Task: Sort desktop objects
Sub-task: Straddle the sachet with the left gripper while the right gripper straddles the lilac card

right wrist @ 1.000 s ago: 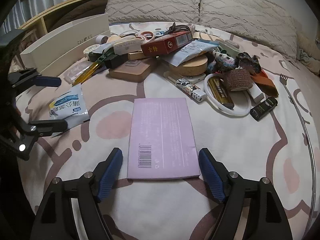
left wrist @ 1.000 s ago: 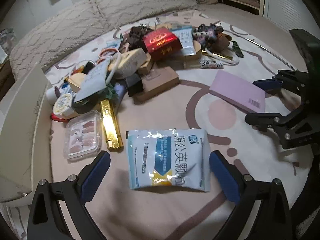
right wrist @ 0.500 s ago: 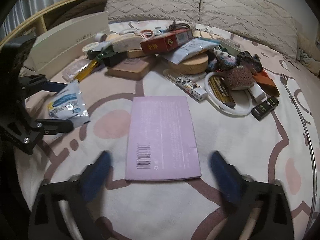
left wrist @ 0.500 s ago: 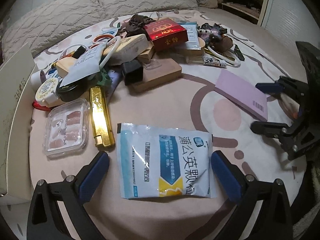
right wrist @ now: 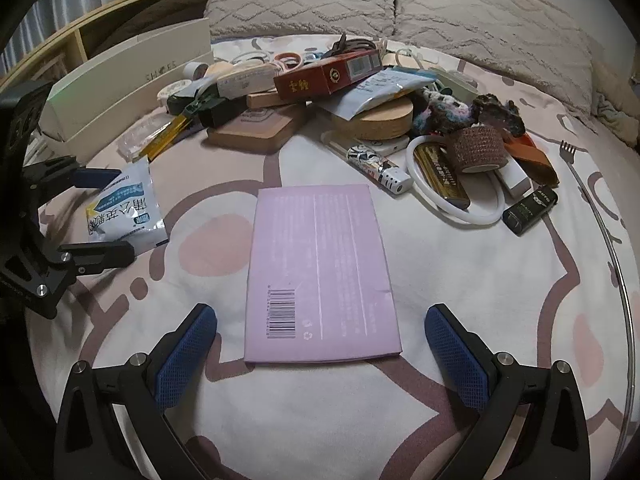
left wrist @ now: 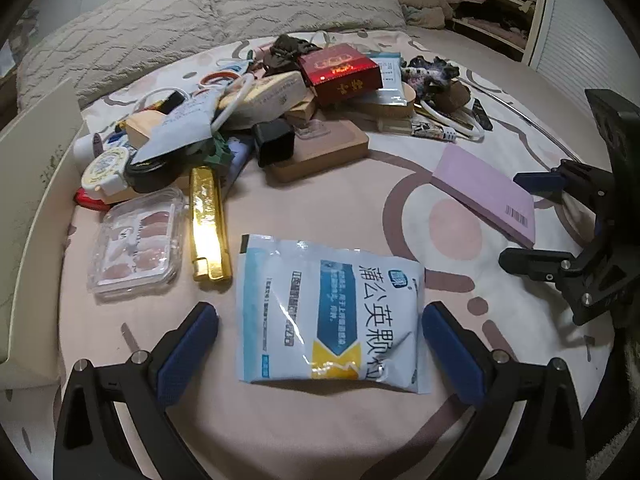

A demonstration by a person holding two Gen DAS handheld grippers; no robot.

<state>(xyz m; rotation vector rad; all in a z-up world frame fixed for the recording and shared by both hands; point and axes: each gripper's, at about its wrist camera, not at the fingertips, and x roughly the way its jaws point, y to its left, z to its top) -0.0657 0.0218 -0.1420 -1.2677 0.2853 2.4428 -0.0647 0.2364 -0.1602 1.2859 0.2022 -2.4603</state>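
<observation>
With both grippers, left gripper [left wrist: 320, 334] and right gripper [right wrist: 320, 338], gaping and empty, the flat pink packet [right wrist: 320, 272] could be skidded across the bedspread [right wrist: 460, 280] rather than gripped.

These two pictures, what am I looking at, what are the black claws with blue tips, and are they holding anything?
They are two hand-held grippers, each carrying a camera that looks along its fingers. One picture is from the left gripper, open around a white-and-blue sachet lying on the bedspread. The other is from the right gripper, open around a pink packet. Each gripper also shows at the edge of the other's view. Neither holds anything. Behind lies a pile of small items.
</observation>
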